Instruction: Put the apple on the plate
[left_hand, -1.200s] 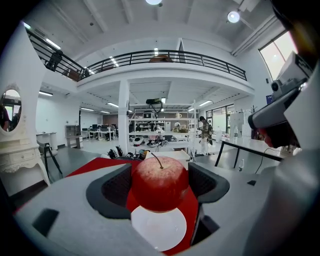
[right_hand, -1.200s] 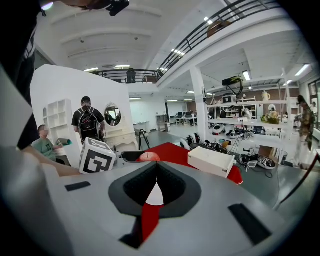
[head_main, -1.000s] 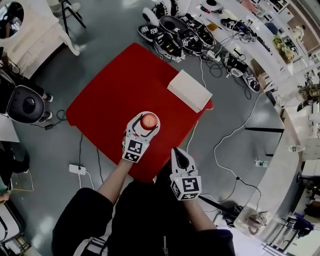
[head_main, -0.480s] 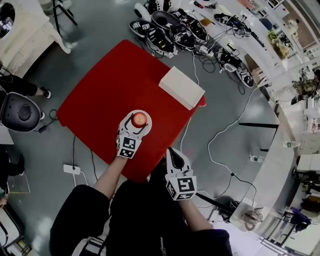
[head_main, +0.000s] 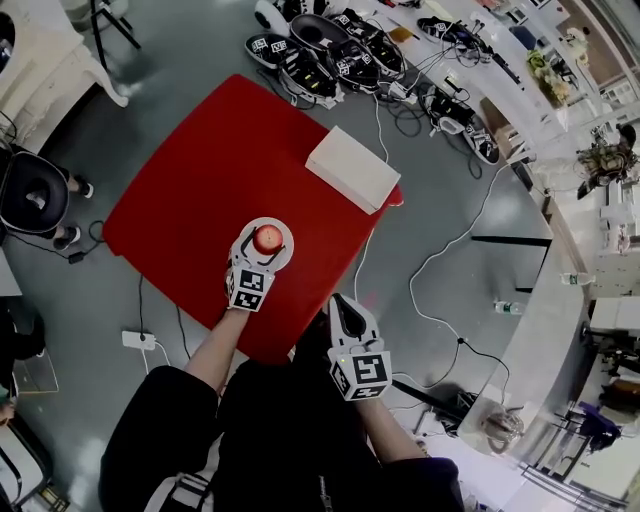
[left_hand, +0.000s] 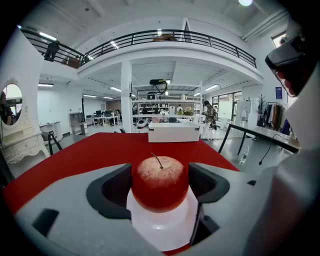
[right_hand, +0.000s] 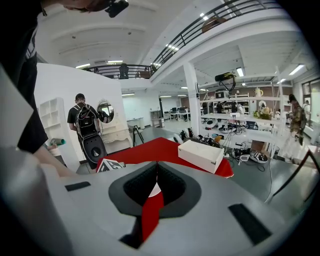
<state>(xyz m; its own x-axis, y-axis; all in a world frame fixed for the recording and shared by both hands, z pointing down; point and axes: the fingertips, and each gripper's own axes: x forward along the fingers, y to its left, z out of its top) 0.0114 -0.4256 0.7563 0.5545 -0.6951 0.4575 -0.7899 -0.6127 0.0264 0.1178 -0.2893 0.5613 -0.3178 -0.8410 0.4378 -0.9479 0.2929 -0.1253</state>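
Observation:
A red apple stands upright, stem up, on a small white plate near the front of the red table. My left gripper reaches in from the near side, its two dark pads pressed against the apple's sides, shut on it. In the left gripper view the apple fills the gap between the jaws, with the plate just beneath it. My right gripper hangs beyond the table's near right edge, shut and holding nothing; in its own view the right gripper shows only a thin slit.
A white box lies at the table's far right corner. Behind the table, black gear and tangled cables cover the floor. A power strip lies at the near left, and a black chair stands to the left.
The head camera has shifted, so everything slides a little left in view. Apple, plate and both grippers keep their places relative to the table.

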